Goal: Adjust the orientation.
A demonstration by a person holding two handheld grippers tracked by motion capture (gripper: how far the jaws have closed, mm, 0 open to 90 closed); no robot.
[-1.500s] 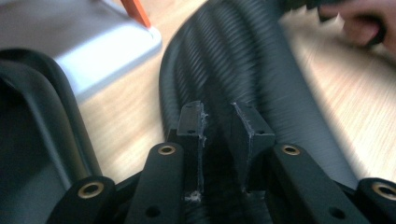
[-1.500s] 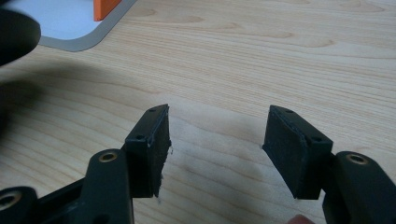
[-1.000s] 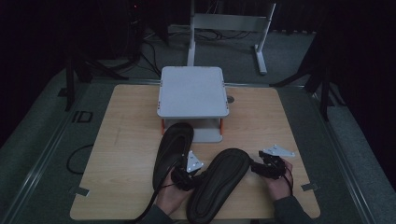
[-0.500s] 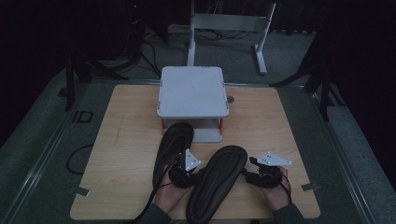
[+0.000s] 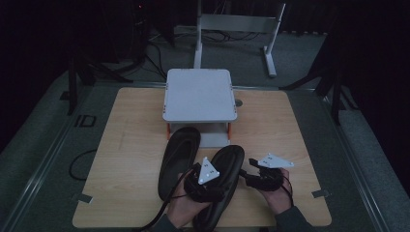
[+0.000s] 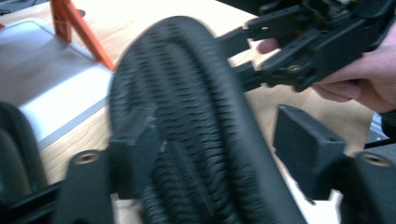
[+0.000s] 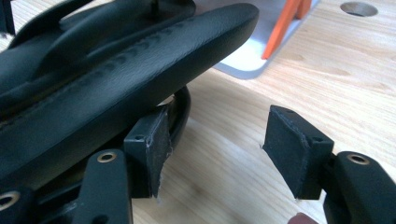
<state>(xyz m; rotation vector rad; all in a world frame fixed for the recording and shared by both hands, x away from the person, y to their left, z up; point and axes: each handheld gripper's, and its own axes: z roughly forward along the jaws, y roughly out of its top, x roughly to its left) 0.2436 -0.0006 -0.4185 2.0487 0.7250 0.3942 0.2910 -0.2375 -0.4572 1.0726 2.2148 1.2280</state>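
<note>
Two black sandals lie side by side on the wooden table (image 5: 130, 145). The left sandal (image 5: 181, 145) lies flat. Over the right sandal (image 5: 231, 159) is my left gripper (image 5: 218, 182), open. In the left gripper view its ribbed sole (image 6: 196, 116) runs up between the pads, tilted, with a small gap at the right pad (image 6: 303, 149); my left gripper (image 6: 219, 149) is not closed on it. My right gripper (image 5: 251, 168) is open at this sandal's right edge. In the right gripper view the sandal's smooth side (image 7: 116, 79) rests above the left pad (image 7: 152, 149) of my right gripper (image 7: 229, 149).
A grey two-shelf rack (image 5: 199, 94) with orange legs (image 7: 280, 28) stands just beyond the sandals' toes. A round hole (image 7: 358, 8) is in the tabletop right of the rack. Dark floor, cables and a metal stand (image 5: 237, 24) lie beyond the table.
My right gripper has moved left, up to the right sandal's edge. My left gripper has shifted slightly right over the same sandal.
</note>
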